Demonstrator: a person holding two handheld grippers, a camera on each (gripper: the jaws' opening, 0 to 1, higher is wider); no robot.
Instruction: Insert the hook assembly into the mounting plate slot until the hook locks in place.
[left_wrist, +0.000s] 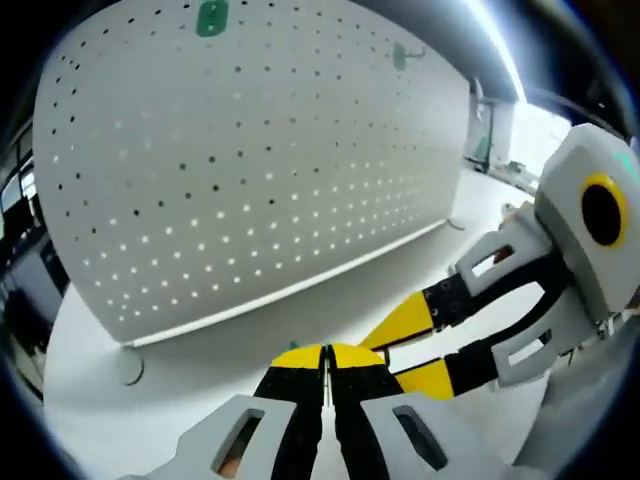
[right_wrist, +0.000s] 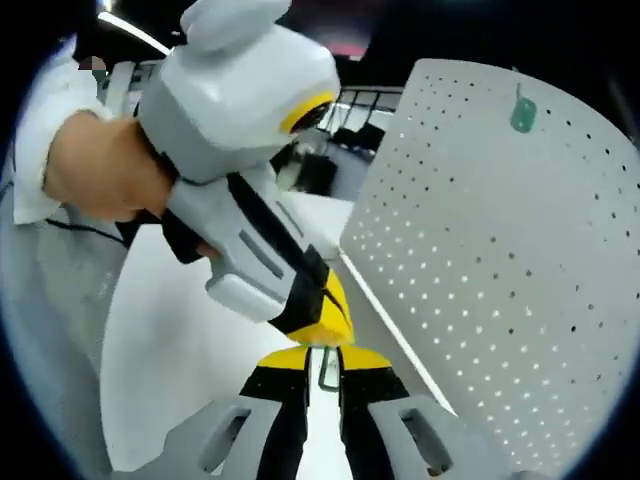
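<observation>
A white perforated mounting plate stands upright on the table, also seen as the plate in the right gripper view. A green hook hangs near its top edge, with a second green hook further right; one green hook appears in the right gripper view. My right gripper is shut on a thin metal hook piece between its yellow tips. My left gripper is shut, its tips pressed together. The right gripper comes in from the right and meets the left one's tips. The left gripper sits just above the right jaws.
The white table runs in front of the plate, with a round foot at the plate's corner. A hand holds the left gripper, with a white sleeve behind it. Dark room and windows lie beyond the plate.
</observation>
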